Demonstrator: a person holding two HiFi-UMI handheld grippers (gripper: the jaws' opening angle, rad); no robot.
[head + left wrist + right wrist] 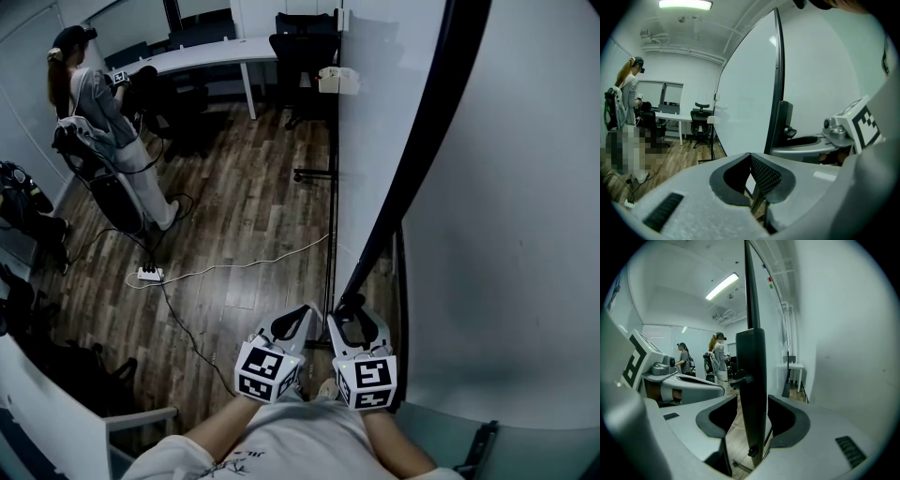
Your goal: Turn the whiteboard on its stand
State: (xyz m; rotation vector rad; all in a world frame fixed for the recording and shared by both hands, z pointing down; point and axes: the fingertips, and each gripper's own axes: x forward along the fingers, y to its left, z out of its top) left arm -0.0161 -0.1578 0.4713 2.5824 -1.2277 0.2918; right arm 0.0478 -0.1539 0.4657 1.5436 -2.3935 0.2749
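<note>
Wooden floor (244, 216) lies open to the left of the whiteboard (384, 122), which stands edge-on in the head view. Its black frame (412, 169) slants down toward the two grippers. The right gripper (352, 305) straddles that frame with its jaws spread. The frame stands between the pads, and a sliver of floor shows beside it, so nothing is clamped. The left gripper (302, 311) sits just beside it with its jaws closed tip to tip and empty. A pale wall (525, 234) crowds the board on the right. Below the board's near edge, the black stand (330, 253) comes down to the floor, with one bar reaching out left. A white cable (262, 261) runs across the planks to a power strip (148, 274), with dark cords nearby. Well off at the far left a person (98, 112) stands by a white desk (206, 54), and an office chair (305, 42) sits behind the board's far end.
</note>
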